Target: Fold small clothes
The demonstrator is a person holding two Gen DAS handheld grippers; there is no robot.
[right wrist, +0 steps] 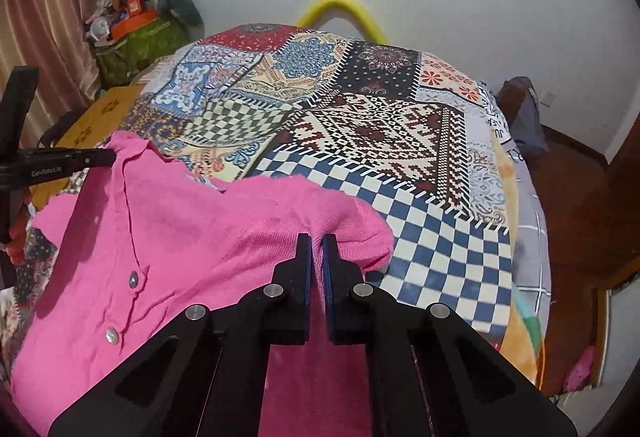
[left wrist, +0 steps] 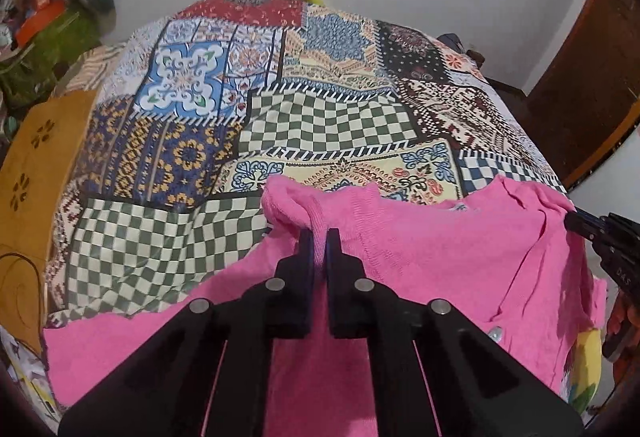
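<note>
- The left gripper [left wrist: 319, 237] has its jaws nearly together, pinching a raised fold of the pink shirt [left wrist: 420, 257] between the blue pads; the cloth bunches up over the tips.
- The right gripper [right wrist: 317, 243] is likewise narrow, clamped on the shirt's other shoulder edge, with a rounded sleeve hanging just past its tips.
- The pink shirt [right wrist: 192, 237] is stretched between the two grippers, its upper part lifted and the rest lying below and behind the jaws.
- From the right wrist view, the collar sits to the left of the right gripper, and the placket with two silver buttons [right wrist: 133, 280] runs down the front on that side.
- In the left wrist view, the right gripper [left wrist: 580, 225] shows at the far right edge, touching the shirt's shoulder.
- In the right wrist view, the left gripper [right wrist: 108, 157] reaches in from the left edge to the collar area.
- A patchwork bedspread [left wrist: 320, 125] lies ahead of both grippers, under the shirt.
- A yellow tube [right wrist: 344, 13] arches beyond the far end of the bedspread, against the white wall.
</note>
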